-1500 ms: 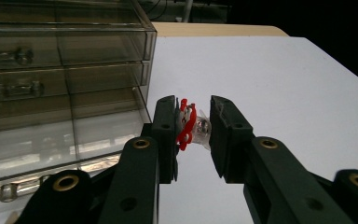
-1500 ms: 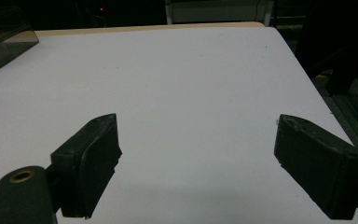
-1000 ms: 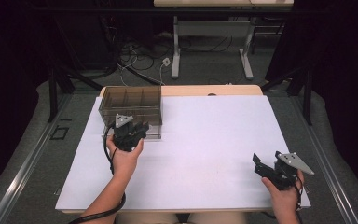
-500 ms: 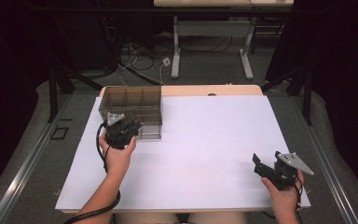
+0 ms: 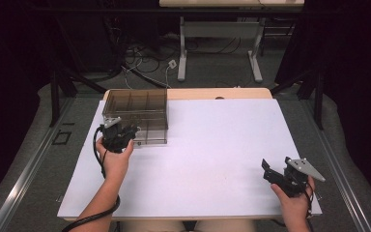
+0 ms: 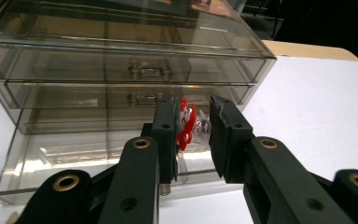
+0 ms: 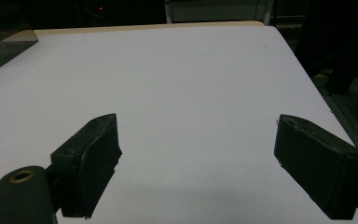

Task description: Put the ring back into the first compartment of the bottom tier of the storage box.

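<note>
A clear smoky drawer unit (image 5: 135, 112) stands at the back left of the white table. In the left gripper view its bottom drawer (image 6: 74, 156) is pulled out below two closed drawers (image 6: 121, 70). My left gripper (image 5: 129, 131) hovers at the unit's front left corner, over the pulled-out drawer. Its jaws (image 6: 193, 123) stand close together, shut on a small red and clear object (image 6: 185, 126). My right gripper (image 5: 269, 171) rests in a hand near the table's front right. It is open, with only bare table between its jaws (image 7: 198, 154).
The white table top (image 5: 212, 145) stretches between the two hands. A tan strip of table edge (image 5: 222, 93) runs along the back. Beyond it stand dark floor, cables and a desk frame (image 5: 217, 43).
My left hand has slid left along the front of the drawer unit, keeping its jaws close together. The right hand has stayed put.
</note>
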